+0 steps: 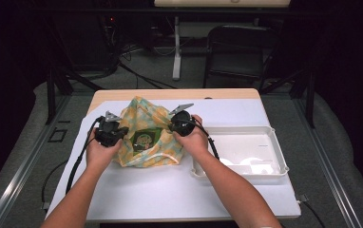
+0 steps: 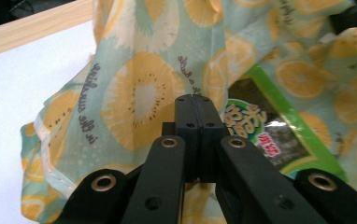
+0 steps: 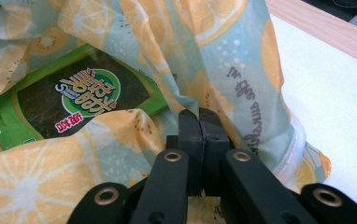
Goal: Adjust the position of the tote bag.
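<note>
The fruit-print bag (image 1: 146, 135) is pinched at its left rim by the left gripper (image 1: 115, 133), at its right rim by the right gripper (image 1: 175, 126); a green packet (image 1: 146, 138) lies inside.

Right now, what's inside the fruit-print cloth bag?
A green snack packet lies flat inside the fruit-print cloth bag, its printed label face up. The fabric folds cover the packet's edges and the bag's bottom, so anything else under there cannot be seen.
</note>
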A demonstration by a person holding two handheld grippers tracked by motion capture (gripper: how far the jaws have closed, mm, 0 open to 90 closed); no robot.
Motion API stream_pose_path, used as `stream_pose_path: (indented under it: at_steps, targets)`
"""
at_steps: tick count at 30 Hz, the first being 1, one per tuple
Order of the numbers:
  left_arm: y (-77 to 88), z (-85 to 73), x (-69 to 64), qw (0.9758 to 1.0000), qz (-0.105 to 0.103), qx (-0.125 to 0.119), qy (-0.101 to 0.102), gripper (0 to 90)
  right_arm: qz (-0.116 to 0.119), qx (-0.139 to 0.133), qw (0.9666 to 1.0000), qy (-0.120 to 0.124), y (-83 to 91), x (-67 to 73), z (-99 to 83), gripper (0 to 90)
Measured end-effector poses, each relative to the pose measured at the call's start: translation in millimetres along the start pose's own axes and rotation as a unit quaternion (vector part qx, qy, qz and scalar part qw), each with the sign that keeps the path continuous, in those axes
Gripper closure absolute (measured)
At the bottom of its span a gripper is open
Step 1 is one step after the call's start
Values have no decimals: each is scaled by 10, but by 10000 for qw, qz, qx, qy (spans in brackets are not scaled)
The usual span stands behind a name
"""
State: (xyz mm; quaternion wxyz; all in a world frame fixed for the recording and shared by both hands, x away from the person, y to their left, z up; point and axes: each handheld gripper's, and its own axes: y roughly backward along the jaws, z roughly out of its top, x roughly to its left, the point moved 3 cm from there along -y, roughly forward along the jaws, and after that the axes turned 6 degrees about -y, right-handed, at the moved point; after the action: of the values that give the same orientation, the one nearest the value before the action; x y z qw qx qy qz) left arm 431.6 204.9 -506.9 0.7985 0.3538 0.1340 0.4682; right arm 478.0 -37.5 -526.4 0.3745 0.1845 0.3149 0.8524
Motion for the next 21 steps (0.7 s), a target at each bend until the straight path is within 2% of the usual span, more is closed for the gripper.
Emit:
stream_pose_path:
  at_steps: [5,10,13,15,18,21]
  targets:
    - [-75,-30,103,9997,143,141,106,900,-46,19,10000,41,-4,4,-1,900]
    - [-137,-63,237,9988,260,252,319,900,-88,53,9999,107,-16,-7,-9,900]
    - [-159,-80,313,9981,360,215,456,900,-115,83,9998,111,-21,-16,-15,900]
    - [-158,-92,360,9974,356,263,564,900,-115,36,9999,57,-34,-16,-20,900]
    - [-174,-117,421,9964,421,272,685,900,-175,114,9998,76,-36,-37,-29,900]
    - [-179,-136,458,9959,426,294,736,900,-210,145,9997,33,-38,-57,-38,900]
